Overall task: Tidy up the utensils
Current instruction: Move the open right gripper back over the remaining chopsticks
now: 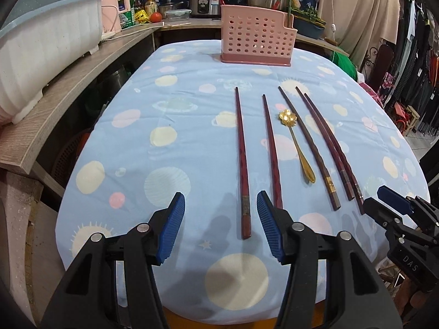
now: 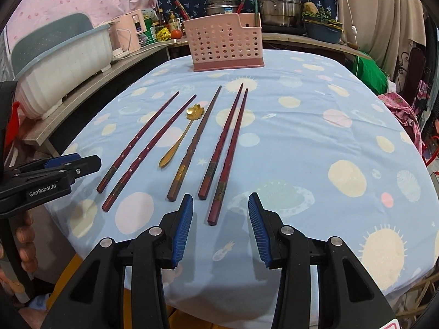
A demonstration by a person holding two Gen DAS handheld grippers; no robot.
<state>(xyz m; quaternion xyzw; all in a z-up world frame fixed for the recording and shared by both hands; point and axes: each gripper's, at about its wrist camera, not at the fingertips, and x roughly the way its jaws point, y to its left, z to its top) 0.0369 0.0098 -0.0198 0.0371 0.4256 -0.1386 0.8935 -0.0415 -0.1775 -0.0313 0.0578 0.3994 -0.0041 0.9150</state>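
Five dark red chopsticks (image 1: 241,161) and a gold flower-headed spoon (image 1: 295,142) lie side by side on the cloth-covered surface (image 1: 164,109), in front of the pink perforated utensil holder (image 1: 256,37). The left claw (image 1: 221,227) hangs spread over the chopstick farthest left of the holder. The right claw (image 2: 221,226) hangs spread and empty over the rightmost chopstick.

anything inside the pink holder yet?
The pink utensil holder has one green-handled utensil standing in its small right-hand compartment. Nothing rises above the large compartment's rim; its perforated wall hides the bottom, so short items can't be ruled out.
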